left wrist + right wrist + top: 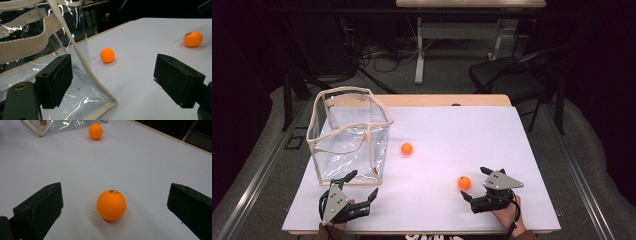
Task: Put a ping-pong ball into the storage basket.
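White table surface (pixel 462 135) carries a clear plastic bag (pixel 349 135) with beige trim and two orange balls. Right gripper (pixel 475 184) spreads wide — the near ball (pixel 111 205) sits just ahead between its jaws, untouched. Left gripper (pixel 364 186), also wide, flanks the bag's corner; the far ball (pixel 406 148) lies beside the bag.
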